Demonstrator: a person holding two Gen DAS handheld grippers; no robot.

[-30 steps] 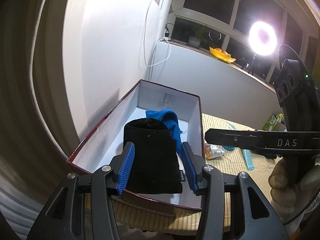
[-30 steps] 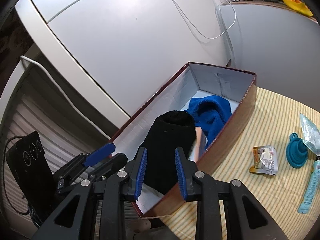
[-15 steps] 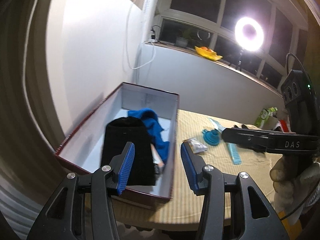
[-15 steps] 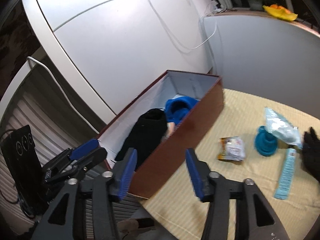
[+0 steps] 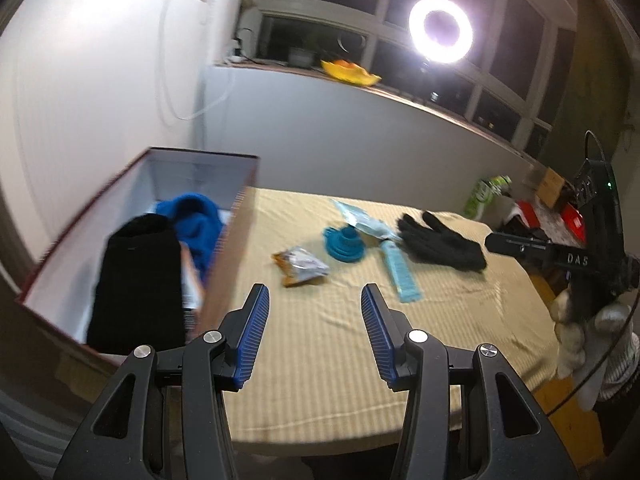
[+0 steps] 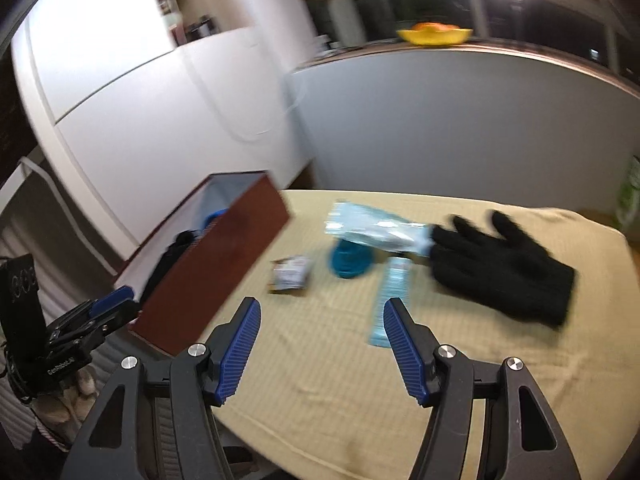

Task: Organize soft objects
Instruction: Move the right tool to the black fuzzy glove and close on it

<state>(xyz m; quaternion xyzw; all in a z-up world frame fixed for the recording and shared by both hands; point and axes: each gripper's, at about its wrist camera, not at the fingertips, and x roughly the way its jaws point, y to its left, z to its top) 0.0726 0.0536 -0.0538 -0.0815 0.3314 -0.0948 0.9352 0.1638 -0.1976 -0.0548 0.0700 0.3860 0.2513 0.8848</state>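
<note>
Two tongs hover empty over the cloth: the left tongs (image 5: 314, 316) stand parted, the right tongs (image 6: 320, 330) are spreading wider, nothing between either pair. A black glove (image 6: 502, 264) lies flat ahead and right of both, touching a clear packet (image 6: 376, 232). Only the left view looks into the box (image 5: 230, 248) at left, showing a black knit (image 5: 138, 280) and a blue knit (image 5: 192, 224).

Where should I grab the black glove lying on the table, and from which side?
Take the black glove at its wide cuff end, nearest the right gripper, coming down from above on the near right. It lies flat on the cloth, fingers spread away, and its fingertip end sits against the clear packet, so the cuff looks the freest part. The right jaws are opening with nothing between them.
</note>
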